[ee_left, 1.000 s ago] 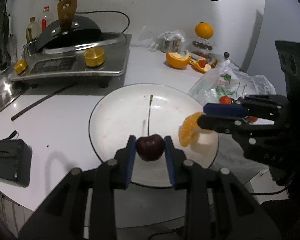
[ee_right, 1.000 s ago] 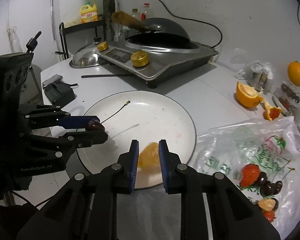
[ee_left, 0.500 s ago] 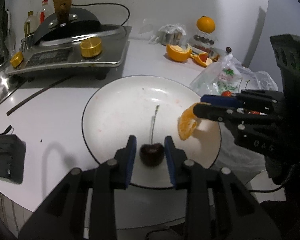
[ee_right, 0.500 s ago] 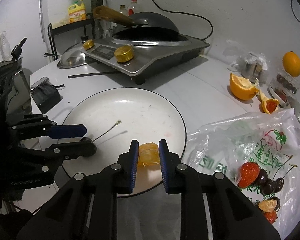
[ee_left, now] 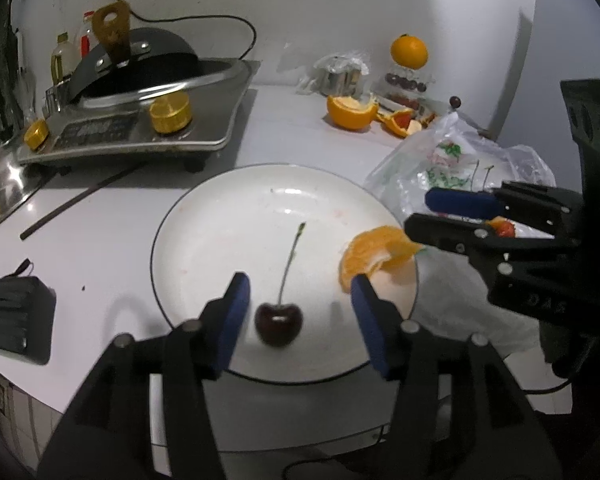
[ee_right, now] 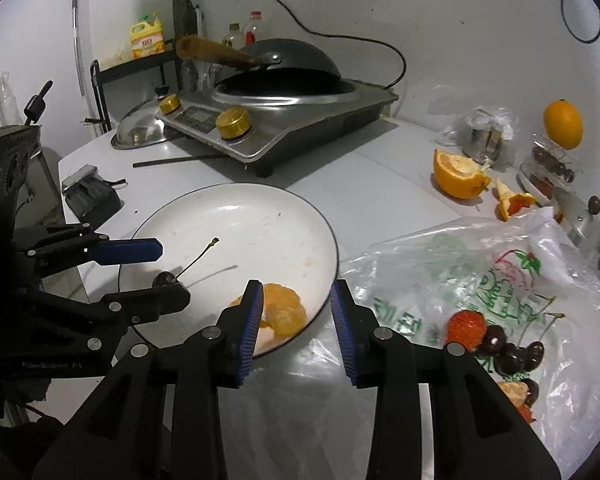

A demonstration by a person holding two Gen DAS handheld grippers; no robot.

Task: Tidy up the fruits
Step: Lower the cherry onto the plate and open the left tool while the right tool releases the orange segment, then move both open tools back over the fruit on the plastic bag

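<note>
A dark cherry with a long stem lies on the white plate near its front edge, free between the open jaws of my left gripper. A peeled orange piece lies at the plate's right rim. In the right wrist view the orange piece rests on the plate by the left finger of my open right gripper. The cherry shows there behind the left gripper's lower finger.
A plastic bag with a strawberry and several cherries lies right of the plate. A cut orange, a whole orange and a steel stove with a wok stand behind. A black case lies left.
Both grippers have opened. The left let the cherry go onto the plate, and the right let the orange piece go at the plate's right rim.
</note>
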